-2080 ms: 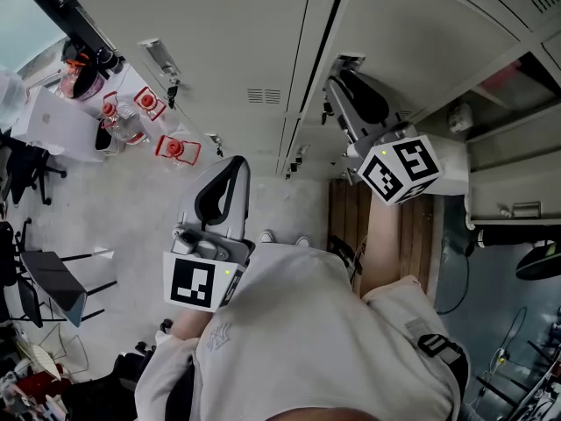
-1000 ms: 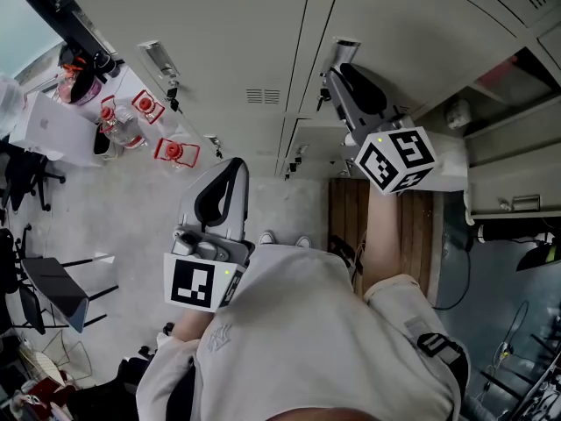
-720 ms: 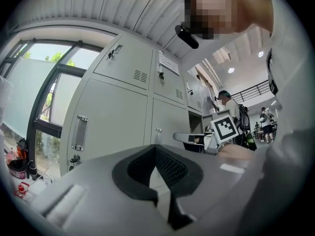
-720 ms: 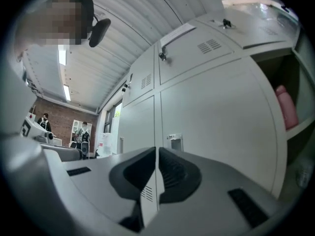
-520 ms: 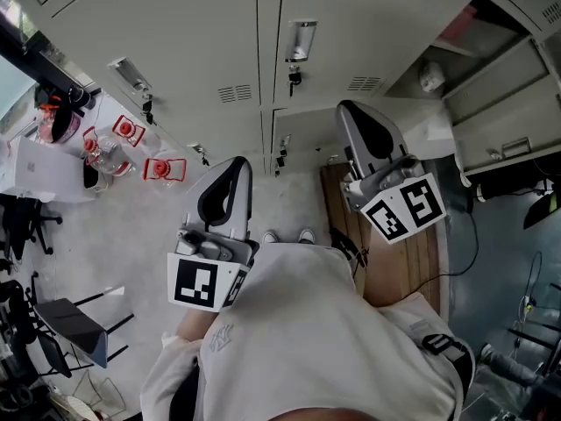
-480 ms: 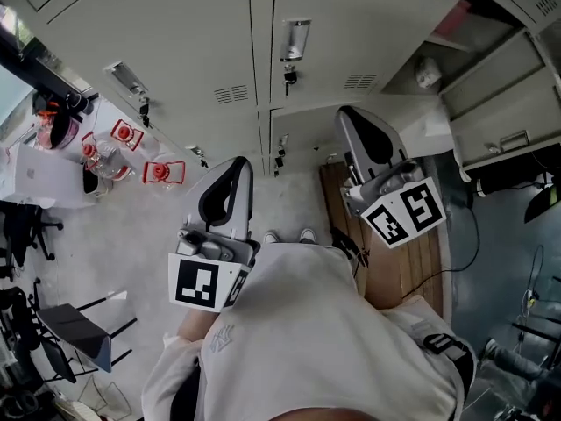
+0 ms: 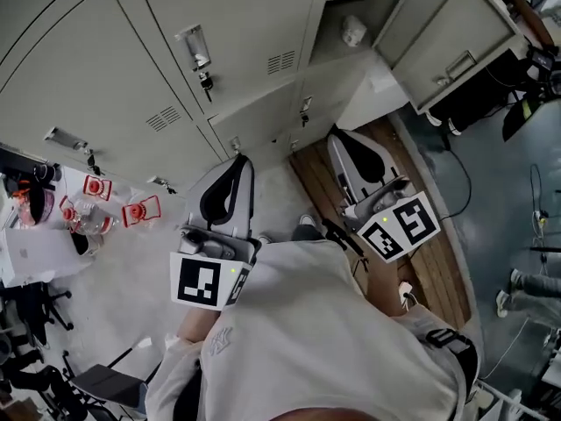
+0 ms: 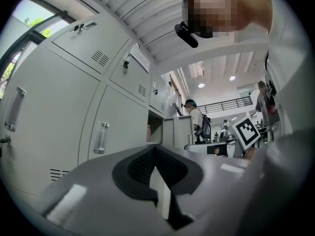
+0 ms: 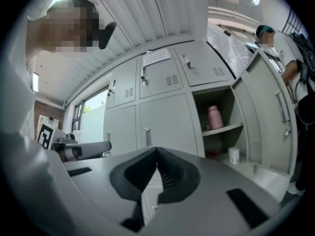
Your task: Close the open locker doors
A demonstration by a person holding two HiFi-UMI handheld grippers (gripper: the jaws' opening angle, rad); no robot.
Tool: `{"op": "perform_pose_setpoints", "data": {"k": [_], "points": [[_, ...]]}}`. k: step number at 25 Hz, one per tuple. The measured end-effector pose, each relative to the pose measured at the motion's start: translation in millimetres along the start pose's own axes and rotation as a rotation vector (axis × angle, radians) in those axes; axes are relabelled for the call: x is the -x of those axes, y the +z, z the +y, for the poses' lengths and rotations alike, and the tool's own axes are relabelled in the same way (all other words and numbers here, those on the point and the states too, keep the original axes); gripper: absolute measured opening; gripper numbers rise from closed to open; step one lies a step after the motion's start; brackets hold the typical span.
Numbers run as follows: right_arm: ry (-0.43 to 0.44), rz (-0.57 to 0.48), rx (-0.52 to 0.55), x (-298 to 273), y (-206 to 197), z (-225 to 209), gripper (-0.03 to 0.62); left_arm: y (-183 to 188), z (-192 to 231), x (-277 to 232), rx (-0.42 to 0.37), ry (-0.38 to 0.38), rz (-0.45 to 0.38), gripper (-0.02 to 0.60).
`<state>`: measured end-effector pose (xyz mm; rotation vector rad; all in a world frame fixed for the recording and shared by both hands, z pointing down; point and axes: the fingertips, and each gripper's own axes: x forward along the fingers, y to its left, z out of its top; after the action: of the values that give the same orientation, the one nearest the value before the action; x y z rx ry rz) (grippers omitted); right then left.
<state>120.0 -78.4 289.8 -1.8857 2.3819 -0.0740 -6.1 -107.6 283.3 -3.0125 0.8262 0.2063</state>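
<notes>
My right gripper is pinched shut on nothing. So is my left gripper. The open locker door stands at the upper right, nearer my right gripper.

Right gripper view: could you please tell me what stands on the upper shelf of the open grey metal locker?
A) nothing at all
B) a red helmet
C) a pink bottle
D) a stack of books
C: a pink bottle stands upright on the shelf inside the open grey metal locker, with a small white container on the level below it.
</notes>
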Motion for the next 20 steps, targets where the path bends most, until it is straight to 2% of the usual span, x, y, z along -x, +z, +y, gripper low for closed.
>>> {"op": "perform_pose_setpoints", "data": {"k": [3, 8, 20], "points": [[-0.034, -0.006, 0.004, 17.2, 5.3, -16.2, 0.011, -0.1, -22.4, -18.0, 0.002, -0.051, 0.000, 0.002], [-0.054, 0.002, 0.010, 39.1, 8.9, -51.2, 0.011, -3.7, -57.6, -55.2, 0.007, -0.095, 0.001, 0.002], [-0.008, -0.002, 0.037, 98.1, 37.1, -168.0, 0.011, -10.8, -159.0, -164.6, 0.019, -0.087, -0.025, 0.002]]}}
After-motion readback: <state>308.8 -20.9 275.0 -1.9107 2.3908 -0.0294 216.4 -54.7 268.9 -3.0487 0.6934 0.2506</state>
